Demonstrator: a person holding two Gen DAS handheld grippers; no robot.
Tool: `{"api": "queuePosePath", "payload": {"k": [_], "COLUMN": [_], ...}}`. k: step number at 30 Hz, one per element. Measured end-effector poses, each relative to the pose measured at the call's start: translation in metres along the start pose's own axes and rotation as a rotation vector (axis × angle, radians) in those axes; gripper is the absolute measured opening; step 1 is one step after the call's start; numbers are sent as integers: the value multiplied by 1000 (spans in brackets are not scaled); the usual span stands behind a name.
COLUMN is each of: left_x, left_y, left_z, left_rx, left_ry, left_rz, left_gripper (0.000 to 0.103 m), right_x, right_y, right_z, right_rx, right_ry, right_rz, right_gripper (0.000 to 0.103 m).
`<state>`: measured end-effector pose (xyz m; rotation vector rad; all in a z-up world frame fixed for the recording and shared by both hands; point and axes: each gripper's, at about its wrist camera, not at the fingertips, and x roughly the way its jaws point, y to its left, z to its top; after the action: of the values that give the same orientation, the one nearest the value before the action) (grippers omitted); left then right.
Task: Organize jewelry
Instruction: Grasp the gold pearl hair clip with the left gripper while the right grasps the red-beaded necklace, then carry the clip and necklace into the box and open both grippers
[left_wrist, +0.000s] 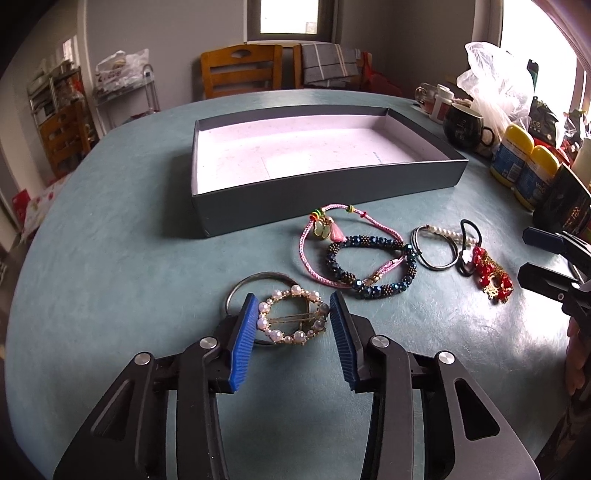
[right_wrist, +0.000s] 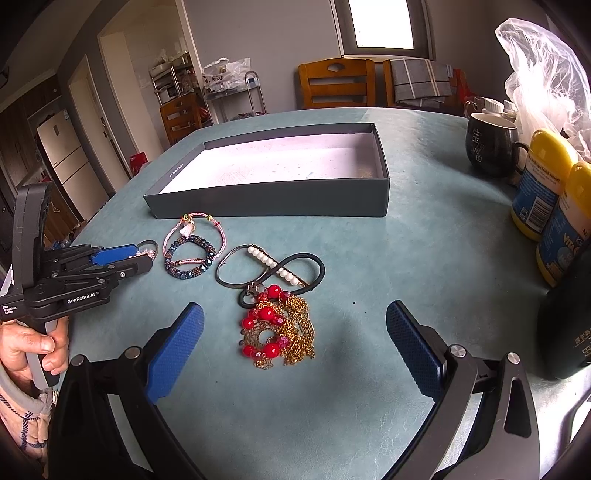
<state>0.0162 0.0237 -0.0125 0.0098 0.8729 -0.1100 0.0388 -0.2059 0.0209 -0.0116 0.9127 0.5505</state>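
An empty dark box (left_wrist: 325, 192) with a pale lining lies on the teal table; it also shows in the right wrist view (right_wrist: 266, 201). My left gripper (left_wrist: 293, 308) is open, its blue pads on either side of a round pearl hair clip (left_wrist: 291, 321) that lies on a metal ring (left_wrist: 258, 280). Beyond lie a pink cord bracelet (left_wrist: 314, 240), a dark blue bead bracelet (left_wrist: 369, 269), a pearl pin with hair ties (right_wrist: 266, 264) and a red bead and gold chain piece (right_wrist: 277, 332). My right gripper (right_wrist: 295, 317) is wide open, just short of the red piece.
At the table's right edge stand a dark mug (right_wrist: 487, 144), yellow-capped bottles (right_wrist: 543, 188), a black container (right_wrist: 565, 325) and a plastic bag (right_wrist: 543, 77). Wooden chairs (left_wrist: 240, 70) stand behind the table. The person's hand (right_wrist: 33, 343) holds the left gripper.
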Motion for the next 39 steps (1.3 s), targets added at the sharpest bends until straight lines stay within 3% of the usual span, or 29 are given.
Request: {"api": "queuePosePath", "payload": {"k": [6,10,12,18,25,28,32,33,34,39], "left_x": [-15,-29,-36,-41,-34,-35,-37,-37,-38,-39], "left_y": [-9,-12,-16,-27,-27,-28,-30,-30,-30,-29], "left_z": [-3,-8,-10,-9,-9,-11,-12,-12,-12,-12], "left_rx": [40,42,58,109,105,110,118,119,120,116], "left_ry": [-73,-135,-173,-196,-164,-165,-176,-179,-183,-189], "left_rz": [-3,-51,-52,-37,-25,-21,-10,-6,-4,-8], "left_gripper": [42,42,42,42,42,42,42,42,42,42], "right_x": [4,7,9,18,26,25,24,22,21,10], "right_y": [3,11,12,14,27,30,30,30,30,27], "right_z": [1,0,0,-1,-3,-4,-3,-3,-3,-2], "right_rx": [-22,-65,-73,-80,-136,-153,-157,-160,-161,-150], "right_ry": [22,42,52,95,121,119,113,105,99,44], "right_rz": [10,35,43,62,13,2,-2,-1,-1,29], "right_gripper": [98,96,85,66,59,32,25,6,2,2]}}
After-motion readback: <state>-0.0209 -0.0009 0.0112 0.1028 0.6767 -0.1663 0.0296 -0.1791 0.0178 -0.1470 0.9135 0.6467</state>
